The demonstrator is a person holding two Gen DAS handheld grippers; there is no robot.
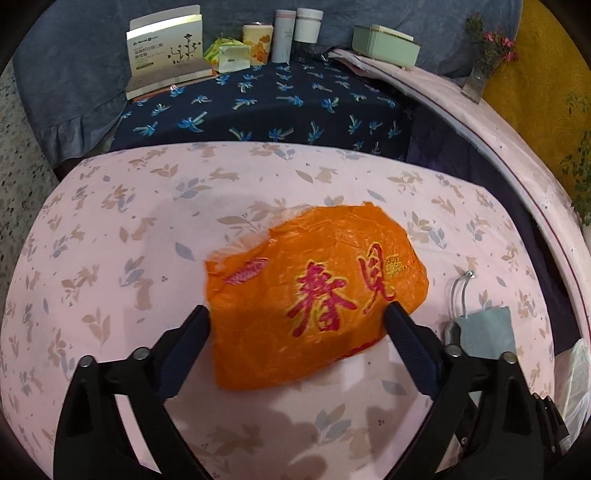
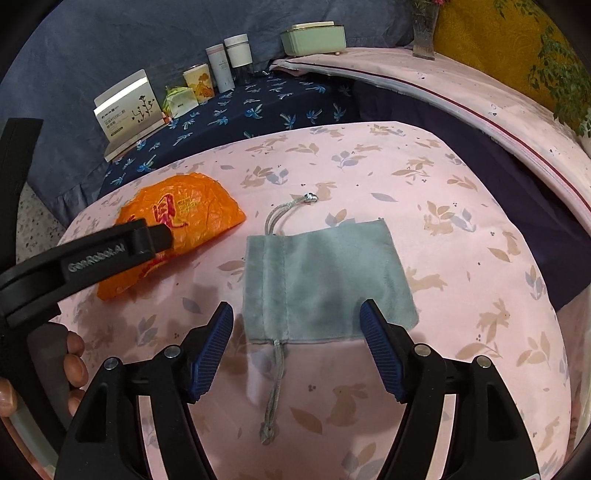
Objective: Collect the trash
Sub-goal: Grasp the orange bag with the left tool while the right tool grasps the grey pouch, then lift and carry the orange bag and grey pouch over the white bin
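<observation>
A crumpled orange plastic bag (image 1: 314, 291) with red characters lies on the pink rabbit-print cloth (image 1: 110, 229). My left gripper (image 1: 297, 312) is open and straddles the bag's near part, one finger at each side. A grey-green drawstring pouch (image 2: 325, 277) lies flat to the right of the bag, and its edge (image 1: 487, 328) also shows in the left wrist view. My right gripper (image 2: 295, 305) hovers open over the pouch's near edge. In the right wrist view the orange bag (image 2: 195, 214) sits at the left, with a left gripper finger (image 2: 159, 236) across it.
Behind the pink cloth, a dark blue patterned surface (image 1: 266, 107) carries a white box (image 1: 166, 48), a small green packet (image 1: 229, 53), a printed cup (image 1: 258, 42) and two tall containers (image 1: 295, 33). A pale green case (image 1: 384, 46) and a flower vase (image 1: 480, 70) stand at the right. A hand (image 2: 75, 354) holds the left gripper.
</observation>
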